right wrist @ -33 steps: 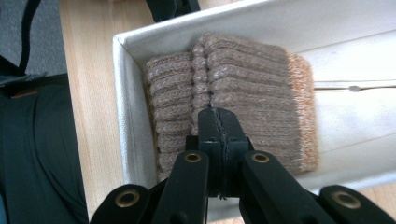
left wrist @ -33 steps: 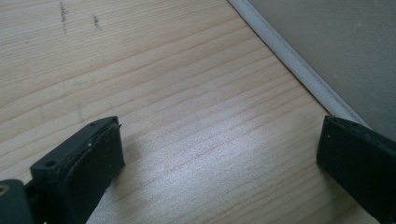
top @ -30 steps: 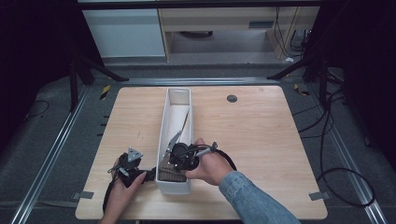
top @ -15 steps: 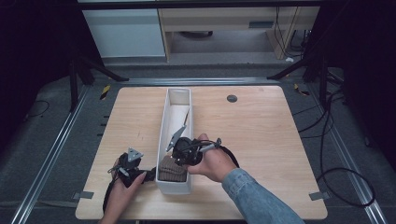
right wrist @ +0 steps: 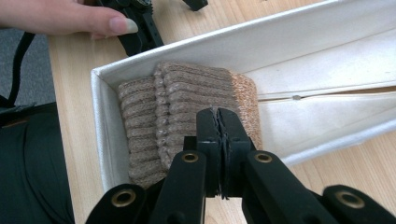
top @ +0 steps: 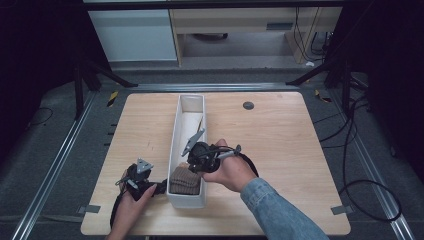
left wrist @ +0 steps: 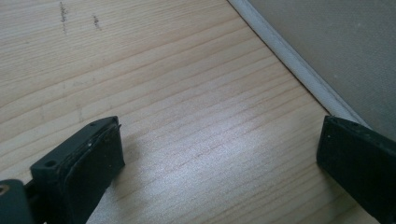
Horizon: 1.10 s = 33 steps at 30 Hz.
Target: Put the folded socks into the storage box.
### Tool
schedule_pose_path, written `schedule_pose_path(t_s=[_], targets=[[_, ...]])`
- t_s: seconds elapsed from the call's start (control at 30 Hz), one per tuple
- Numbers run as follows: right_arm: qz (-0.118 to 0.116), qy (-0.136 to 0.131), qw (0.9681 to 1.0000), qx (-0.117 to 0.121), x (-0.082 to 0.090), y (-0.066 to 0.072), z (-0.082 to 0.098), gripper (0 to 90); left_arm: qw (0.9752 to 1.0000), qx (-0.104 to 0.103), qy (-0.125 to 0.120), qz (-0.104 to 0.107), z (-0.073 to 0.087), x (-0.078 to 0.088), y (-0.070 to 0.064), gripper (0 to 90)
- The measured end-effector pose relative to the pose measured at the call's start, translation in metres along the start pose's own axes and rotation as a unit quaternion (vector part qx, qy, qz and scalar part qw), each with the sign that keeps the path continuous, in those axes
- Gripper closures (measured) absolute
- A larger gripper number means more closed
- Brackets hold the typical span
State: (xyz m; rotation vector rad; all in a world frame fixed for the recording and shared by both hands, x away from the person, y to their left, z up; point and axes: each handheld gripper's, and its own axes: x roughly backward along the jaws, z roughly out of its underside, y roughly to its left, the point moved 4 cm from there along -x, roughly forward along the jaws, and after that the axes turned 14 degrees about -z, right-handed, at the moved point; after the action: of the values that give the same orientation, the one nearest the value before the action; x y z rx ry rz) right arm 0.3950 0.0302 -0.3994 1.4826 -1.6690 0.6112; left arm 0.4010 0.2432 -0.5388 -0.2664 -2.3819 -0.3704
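While the folded brown knit cloth point(right wrist: 187, 116) lay packed into the near end of the long white fabric bin point(top: 176, 150), touching its end wall, the right gripper point(right wrist: 218, 116) hung just above it with its two black jaws pressed together and nothing between them. The bin stood lengthwise on the wooden table point(top: 280, 135), and to its left, beside its near end, the left gripper point(top: 137, 175) rested low over the bare tabletop with its jaws spread wide apart, holding nothing.
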Motion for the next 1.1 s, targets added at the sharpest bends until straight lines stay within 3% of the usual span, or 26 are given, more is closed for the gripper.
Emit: schedule_pose_path(t_s=[0.1, 0.17, 0.37, 0.47, 0.83, 1.1], targets=[[0.004, -0.004, 1.0, -0.003, 0.003, -0.002, 0.001, 83.6, 1.0, 0.0, 0.0, 0.0, 0.0, 0.0, 0.0, 0.0], [0.011, -0.008, 0.9999, -0.005, 0.005, -0.004, 0.001, 74.6, 1.0, 0.0, 0.0, 0.0, 0.0, 0.0, 0.0, 0.0], [0.055, -0.035, 0.9977, -0.017, 0.011, -0.016, 0.003, 23.2, 1.0, 0.0, 0.0, 0.0, 0.0, 0.0, 0.0, 0.0], [0.086, -0.05, 0.9949, -0.018, 0.016, -0.023, 0.007, 9.8, 1.0, 0.0, 0.0, 0.0, 0.0, 0.0, 0.0, 0.0], [0.117, -0.102, 0.9851, -0.074, 0.051, -0.054, 0.041, 5.5, 1.0, 0.001, 0.001, 0.0, 0.0, 0.0, 0.0, 0.0], [0.162, -0.121, 0.9728, -0.113, 0.076, -0.074, 0.079, 8.1, 1.0, 0.0, 0.001, 0.0, 0.0, 0.0, 0.0, 0.0]])
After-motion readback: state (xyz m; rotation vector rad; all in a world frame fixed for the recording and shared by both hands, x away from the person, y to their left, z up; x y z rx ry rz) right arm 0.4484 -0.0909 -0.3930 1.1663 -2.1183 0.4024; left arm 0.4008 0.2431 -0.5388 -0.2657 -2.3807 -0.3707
